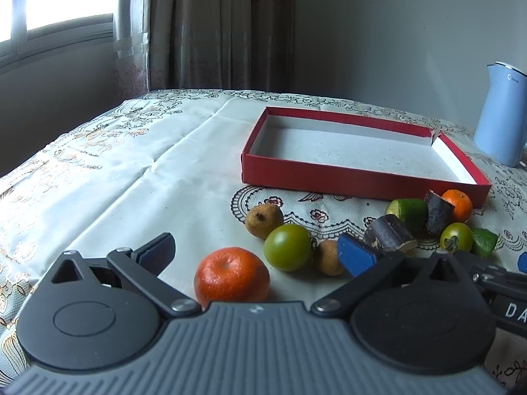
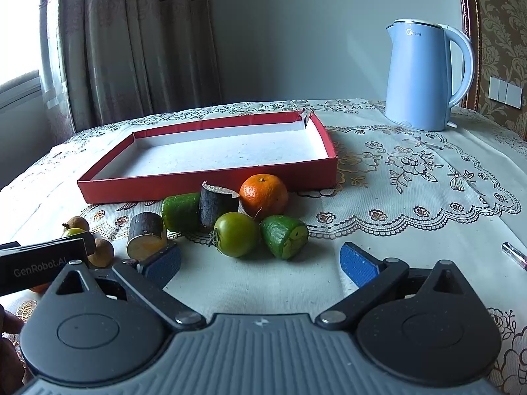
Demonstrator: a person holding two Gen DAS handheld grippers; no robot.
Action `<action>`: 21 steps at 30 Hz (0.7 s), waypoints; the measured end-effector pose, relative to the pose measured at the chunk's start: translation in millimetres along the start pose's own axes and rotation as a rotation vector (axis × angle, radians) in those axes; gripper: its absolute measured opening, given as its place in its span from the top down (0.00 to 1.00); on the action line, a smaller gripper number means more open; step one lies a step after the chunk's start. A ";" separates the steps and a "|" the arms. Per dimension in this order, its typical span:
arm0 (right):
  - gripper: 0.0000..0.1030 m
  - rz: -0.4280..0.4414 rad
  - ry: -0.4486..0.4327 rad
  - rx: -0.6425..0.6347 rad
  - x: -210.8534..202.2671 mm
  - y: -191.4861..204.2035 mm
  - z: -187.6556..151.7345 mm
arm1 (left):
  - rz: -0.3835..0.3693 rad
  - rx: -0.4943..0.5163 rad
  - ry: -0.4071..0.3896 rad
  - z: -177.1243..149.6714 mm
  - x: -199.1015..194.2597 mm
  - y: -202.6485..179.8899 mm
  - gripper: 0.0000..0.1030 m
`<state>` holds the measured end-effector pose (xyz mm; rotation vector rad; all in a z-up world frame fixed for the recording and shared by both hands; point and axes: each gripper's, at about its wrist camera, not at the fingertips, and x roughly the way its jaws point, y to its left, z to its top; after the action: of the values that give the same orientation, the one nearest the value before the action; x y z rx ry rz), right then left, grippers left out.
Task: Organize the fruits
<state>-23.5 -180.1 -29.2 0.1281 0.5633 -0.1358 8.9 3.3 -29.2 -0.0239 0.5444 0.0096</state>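
Observation:
A shallow red box (image 1: 332,177) (image 2: 210,182) with a white inside lies on the tablecloth, nothing in it. Fruit is strewn in front of it. My left gripper (image 1: 257,251) is open around an orange mandarin (image 1: 232,276), with a green round fruit (image 1: 288,247) and two brown longans (image 1: 263,220) just beyond. My right gripper (image 2: 260,261) is open above bare cloth, short of a green round fruit (image 2: 235,233), a cut green piece (image 2: 285,236), a second mandarin (image 2: 263,195) and dark sugarcane chunks (image 2: 215,207).
A pale blue kettle (image 2: 426,75) (image 1: 502,115) stands at the back right. A small clear tube (image 2: 515,255) lies at the right edge. Curtains and a window are behind the table. The left gripper's body (image 2: 42,263) shows at the right view's left edge.

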 end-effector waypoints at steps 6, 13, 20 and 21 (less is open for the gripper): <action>0.00 0.000 -0.004 0.001 -0.8 -0.3 -0.1 | -0.001 -0.016 -0.019 -0.1 -3.6 3.1 0.00; 0.00 0.001 -0.007 0.000 -2.0 -0.3 -0.3 | -0.019 -0.020 -0.024 -1.5 -6.9 7.8 0.00; 0.00 0.002 -0.009 0.003 -3.0 -0.6 -0.2 | -0.039 -0.054 -0.034 -2.0 -8.3 13.9 0.00; 0.00 0.003 -0.010 0.003 -3.4 -0.8 -0.4 | -0.041 -0.058 -0.040 -2.4 -9.4 14.5 0.00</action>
<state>-26.7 -180.5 -27.8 0.1313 0.5527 -0.1348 -0.7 17.8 -26.7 -0.0911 0.5039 -0.0137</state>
